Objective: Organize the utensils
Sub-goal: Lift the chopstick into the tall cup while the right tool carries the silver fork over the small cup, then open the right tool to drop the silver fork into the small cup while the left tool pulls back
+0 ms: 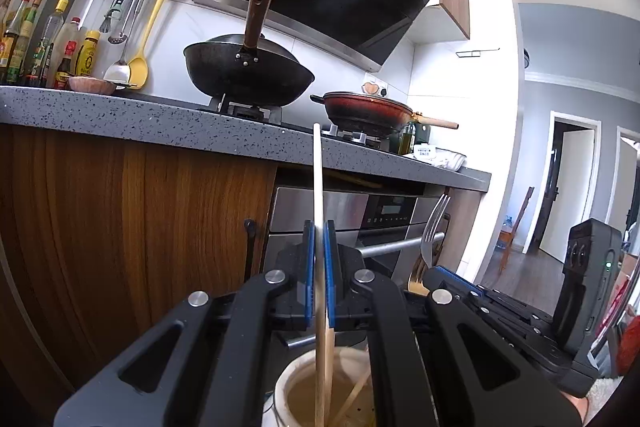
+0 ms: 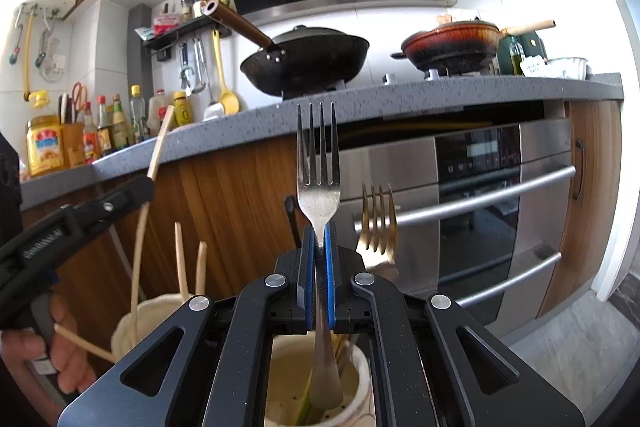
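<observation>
**Left wrist view: chopstick clamped over its holder, fork likewise on the right**

Your left gripper is closed on a pale chopstick, held upright with its lower end already inside the cream holder just below the jaws. That holder has at least one more stick leaning in it; the right wrist view shows two sticks standing in the same holder plus one poking out sideways at its base.

Your right gripper is closed on the neck of a silver fork, tines up, handle end hanging into a second cream holder. A gold fork stands in it already, along with some thin stems I can't identify. Small holes are visible in the bottom.

Handling, as I judge it:
- Chopstick: light, stiff, thin, smooth. Likely pivots in the pads if it's bumped. The grip sits about mid-length, which looks fine.
- Fork: stiff metal, heavier, slick. The neck grip is narrow, so expect it to swing if it's jolted.
- Both holders look ceramic: don't drop the fork from height, it could chip or tip the holder.
</observation>
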Action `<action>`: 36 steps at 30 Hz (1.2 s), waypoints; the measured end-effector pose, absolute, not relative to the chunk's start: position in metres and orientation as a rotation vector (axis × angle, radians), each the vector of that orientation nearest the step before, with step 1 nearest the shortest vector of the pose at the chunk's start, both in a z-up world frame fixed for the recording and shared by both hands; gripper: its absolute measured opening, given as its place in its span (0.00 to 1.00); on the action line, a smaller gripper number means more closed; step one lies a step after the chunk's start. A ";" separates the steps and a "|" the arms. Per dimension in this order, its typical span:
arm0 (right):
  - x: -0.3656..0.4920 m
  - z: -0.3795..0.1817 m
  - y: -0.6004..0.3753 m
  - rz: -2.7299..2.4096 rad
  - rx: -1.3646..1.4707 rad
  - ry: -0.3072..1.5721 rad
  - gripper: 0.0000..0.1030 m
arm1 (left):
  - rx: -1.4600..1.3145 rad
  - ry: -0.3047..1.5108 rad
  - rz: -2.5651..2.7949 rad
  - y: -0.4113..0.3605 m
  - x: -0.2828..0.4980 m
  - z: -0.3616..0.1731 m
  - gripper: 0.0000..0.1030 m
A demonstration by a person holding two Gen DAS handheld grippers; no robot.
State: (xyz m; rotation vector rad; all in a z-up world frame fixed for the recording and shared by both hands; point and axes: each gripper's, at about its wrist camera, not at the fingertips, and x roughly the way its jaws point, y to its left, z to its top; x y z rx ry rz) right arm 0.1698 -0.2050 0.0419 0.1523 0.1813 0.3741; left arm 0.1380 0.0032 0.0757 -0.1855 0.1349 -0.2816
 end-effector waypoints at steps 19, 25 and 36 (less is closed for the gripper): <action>0.148 0.008 -0.220 0.362 0.178 0.319 0.06 | -0.114 0.414 -0.242 0.008 0.116 0.052 0.04; 0.151 0.004 -0.224 0.348 0.197 0.359 0.06 | -0.107 0.441 -0.243 0.006 0.116 0.047 0.04; 0.153 0.004 -0.223 0.344 0.197 0.382 0.06 | -0.094 0.447 -0.244 0.003 0.115 0.046 0.06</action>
